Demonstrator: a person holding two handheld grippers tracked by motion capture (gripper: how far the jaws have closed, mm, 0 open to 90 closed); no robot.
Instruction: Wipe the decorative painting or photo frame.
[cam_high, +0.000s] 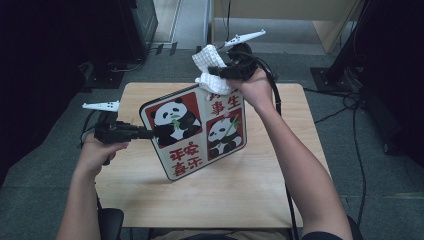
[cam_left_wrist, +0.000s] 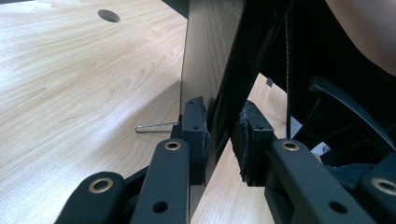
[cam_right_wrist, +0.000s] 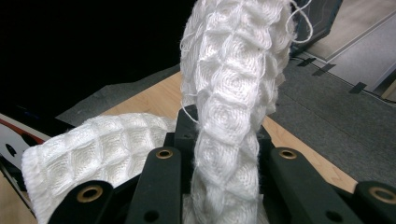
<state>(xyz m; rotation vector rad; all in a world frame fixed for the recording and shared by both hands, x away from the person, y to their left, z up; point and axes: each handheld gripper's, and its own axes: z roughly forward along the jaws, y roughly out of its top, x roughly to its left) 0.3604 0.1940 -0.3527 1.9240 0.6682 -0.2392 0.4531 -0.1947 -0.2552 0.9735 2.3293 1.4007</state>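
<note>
A board (cam_high: 195, 132) printed with pandas and red Chinese characters stands tilted on its lower edge on the wooden table (cam_high: 225, 195). My left gripper (cam_high: 150, 132) is shut on the board's left edge. In the left gripper view the board (cam_left_wrist: 208, 56) runs edge-on between the pads of that gripper (cam_left_wrist: 222, 135). My right gripper (cam_high: 215, 72) is at the board's top edge, shut on a white waffle cloth (cam_high: 209, 62). The cloth (cam_right_wrist: 233, 93) rises in a thick fold from between the jaws of the right gripper (cam_right_wrist: 224, 140), and part of it drapes to the left over the board's corner (cam_right_wrist: 9, 140).
A thin metal wire (cam_left_wrist: 154, 126) juts from the board's foot onto the table (cam_left_wrist: 70, 93), which has a round cable hole (cam_left_wrist: 108, 15). Grey floor with cables (cam_high: 350, 105) and dark equipment surrounds the table. A chair's black armrest (cam_left_wrist: 345, 107) lies behind the board.
</note>
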